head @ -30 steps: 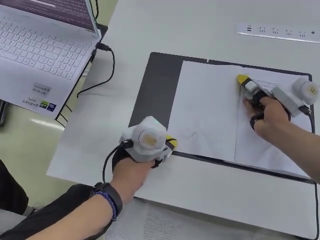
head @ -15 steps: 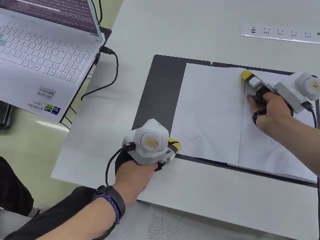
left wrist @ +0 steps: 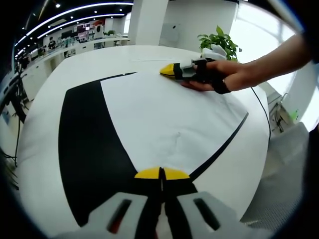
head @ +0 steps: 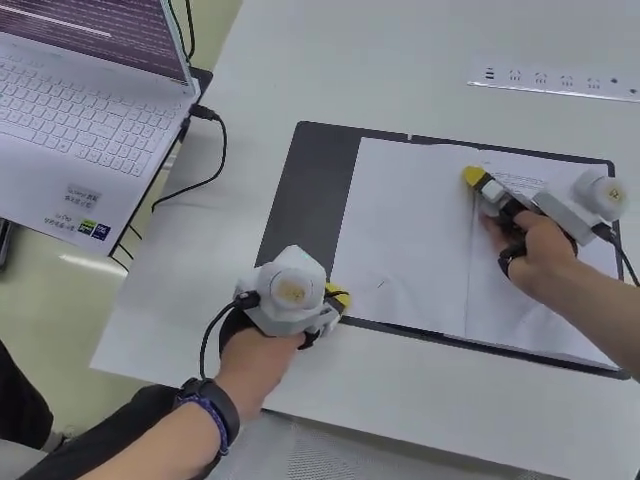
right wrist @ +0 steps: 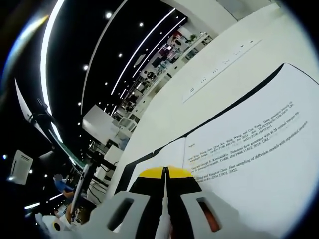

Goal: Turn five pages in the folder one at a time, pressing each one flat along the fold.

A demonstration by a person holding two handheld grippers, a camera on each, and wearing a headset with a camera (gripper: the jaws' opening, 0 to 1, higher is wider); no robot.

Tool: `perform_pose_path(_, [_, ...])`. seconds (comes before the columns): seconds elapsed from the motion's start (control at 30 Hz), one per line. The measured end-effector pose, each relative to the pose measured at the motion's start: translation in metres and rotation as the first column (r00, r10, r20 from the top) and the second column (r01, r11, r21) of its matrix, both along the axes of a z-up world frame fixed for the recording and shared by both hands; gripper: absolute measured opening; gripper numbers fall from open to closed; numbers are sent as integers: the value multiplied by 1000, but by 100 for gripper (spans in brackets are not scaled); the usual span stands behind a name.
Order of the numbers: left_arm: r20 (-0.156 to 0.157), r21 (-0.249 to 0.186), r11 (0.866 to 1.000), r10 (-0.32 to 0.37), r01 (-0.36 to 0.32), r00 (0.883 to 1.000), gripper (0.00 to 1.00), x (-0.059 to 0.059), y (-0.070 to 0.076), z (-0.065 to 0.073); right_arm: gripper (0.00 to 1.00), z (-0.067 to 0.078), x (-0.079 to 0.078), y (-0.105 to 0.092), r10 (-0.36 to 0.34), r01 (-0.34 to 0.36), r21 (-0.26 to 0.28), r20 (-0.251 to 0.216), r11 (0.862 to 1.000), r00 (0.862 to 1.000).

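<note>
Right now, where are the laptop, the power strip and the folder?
laptop [head: 80, 130]: head view, on its keyboard.
power strip [head: 555, 82]: head view, on its middle.
folder [head: 305, 190]: head view, on its black cover.

At bottom centre the left gripper [left wrist: 161, 174] has its yellow tips together at the page [left wrist: 164, 114] edge; upper right, the right gripper [left wrist: 169, 70] rests on the page

White table [head: 330, 60] with open folder [head: 305, 200], cable [head: 200, 165], probable power strip [head: 560, 82]
</note>
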State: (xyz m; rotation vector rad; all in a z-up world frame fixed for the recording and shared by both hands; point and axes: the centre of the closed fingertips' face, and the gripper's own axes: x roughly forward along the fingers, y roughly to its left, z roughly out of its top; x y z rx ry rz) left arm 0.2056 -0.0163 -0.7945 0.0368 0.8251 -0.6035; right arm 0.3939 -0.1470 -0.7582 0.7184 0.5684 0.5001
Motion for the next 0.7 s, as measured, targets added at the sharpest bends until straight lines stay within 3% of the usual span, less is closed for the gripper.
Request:
perform_pose_path(0.07, [1,1,1000,1,-1,1000,0,0,0,0,0,1,-11,4,36,-36,-14,10,999,999])
perform_pose_path(0.43, [0,-5,1000,3,-3,1000,0,-1,0,1,0,-3,-31,-2,29,-29,-14,10,999,1000])
perform_pose_path(0.5, [-3,-3,1000,-1,1,1000,0,-1,1,1,0,-3,-40,-1,44,-43,-33,25,999,999])
perform_pose_path(0.7, [-5,0,1000,-7,7,1000,0,-1,1,1,0,-6,-59,-4,39,-39,-14,24,999,999])
